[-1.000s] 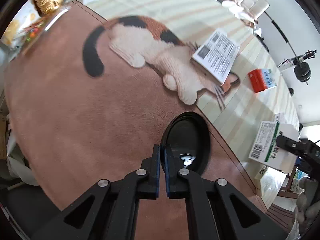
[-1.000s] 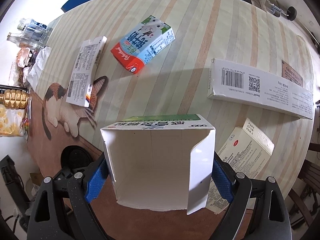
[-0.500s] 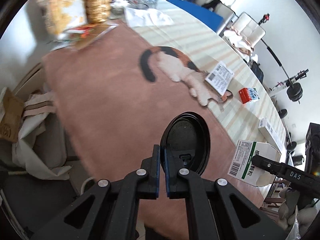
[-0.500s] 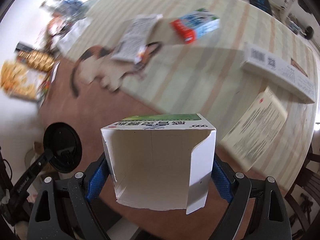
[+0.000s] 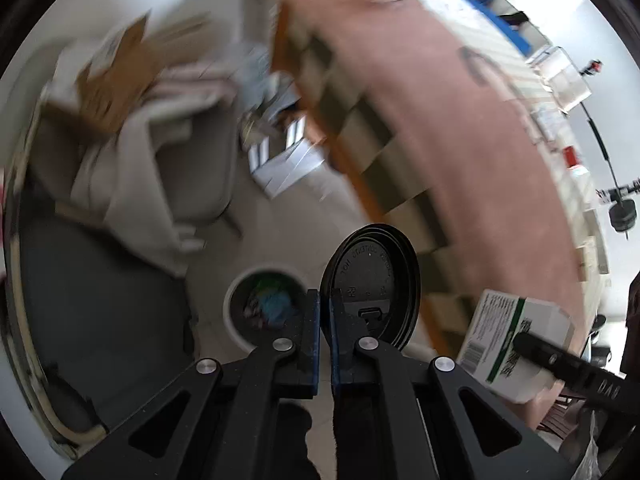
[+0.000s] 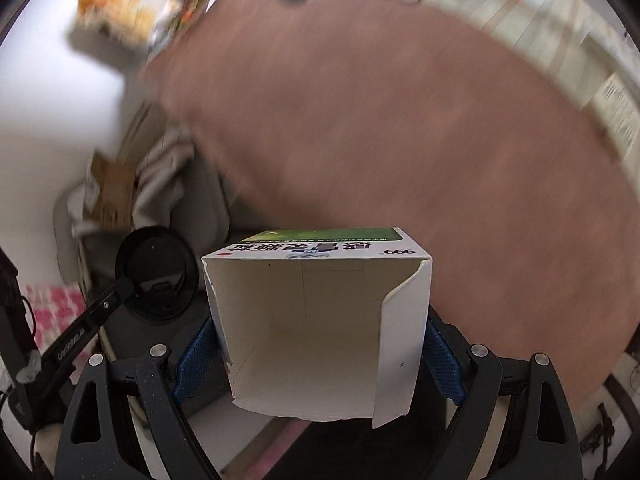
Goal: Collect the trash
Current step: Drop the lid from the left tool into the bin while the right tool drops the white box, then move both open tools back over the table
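Observation:
My left gripper (image 5: 325, 312) is shut on the rim of a black plastic cup lid (image 5: 374, 276), held on edge past the table's side, above the floor. Below it stands a white round bin (image 5: 240, 320) with coloured trash inside. The lid also shows in the right wrist view (image 6: 156, 276). My right gripper (image 6: 320, 344) is shut on an open white and green carton box (image 6: 316, 320), held over the edge of the brown table mat (image 6: 380, 140). The box also shows in the left wrist view (image 5: 508, 340).
A grey chair (image 5: 180, 168) draped with cloth and brown cardboard (image 5: 116, 84) stands left of the table. More boxes (image 6: 612, 108) lie on the striped tablecloth at the far side. Snack packs (image 6: 128, 12) sit at the table's far left. The picture is blurred.
Both grippers have swung left off the table toward the floor, each keeping its load. The white bin has come into view under the lid.

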`<control>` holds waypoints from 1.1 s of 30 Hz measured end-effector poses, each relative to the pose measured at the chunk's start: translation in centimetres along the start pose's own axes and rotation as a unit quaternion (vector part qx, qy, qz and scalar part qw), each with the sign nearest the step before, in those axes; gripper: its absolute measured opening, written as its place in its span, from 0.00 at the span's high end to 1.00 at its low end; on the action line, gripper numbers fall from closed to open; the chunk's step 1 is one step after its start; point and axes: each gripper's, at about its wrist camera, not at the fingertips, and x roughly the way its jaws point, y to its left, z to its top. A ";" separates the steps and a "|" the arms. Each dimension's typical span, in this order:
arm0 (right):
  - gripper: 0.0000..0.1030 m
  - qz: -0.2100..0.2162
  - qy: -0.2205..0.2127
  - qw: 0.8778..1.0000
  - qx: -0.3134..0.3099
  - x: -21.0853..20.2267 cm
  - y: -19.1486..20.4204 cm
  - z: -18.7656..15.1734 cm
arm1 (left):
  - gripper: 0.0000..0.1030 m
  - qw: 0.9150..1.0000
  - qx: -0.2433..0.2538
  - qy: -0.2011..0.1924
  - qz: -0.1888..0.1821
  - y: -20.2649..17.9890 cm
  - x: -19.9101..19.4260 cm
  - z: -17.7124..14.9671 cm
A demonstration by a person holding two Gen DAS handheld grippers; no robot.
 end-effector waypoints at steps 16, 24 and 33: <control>0.12 -0.040 0.112 0.990 -0.080 29.7 1.5 -4.9 | 0.97 0.980 -0.127 0.152 -0.011 13.6 25.8 -5.6; 0.09 -0.010 0.166 0.983 -0.081 43.0 -0.8 -4.5 | 0.46 0.976 -0.144 0.159 0.031 16.8 32.7 -7.0; 0.00 -0.057 0.130 0.979 -0.147 44.2 1.7 -5.3 | 0.01 0.979 -0.140 0.119 0.083 18.7 31.1 -8.9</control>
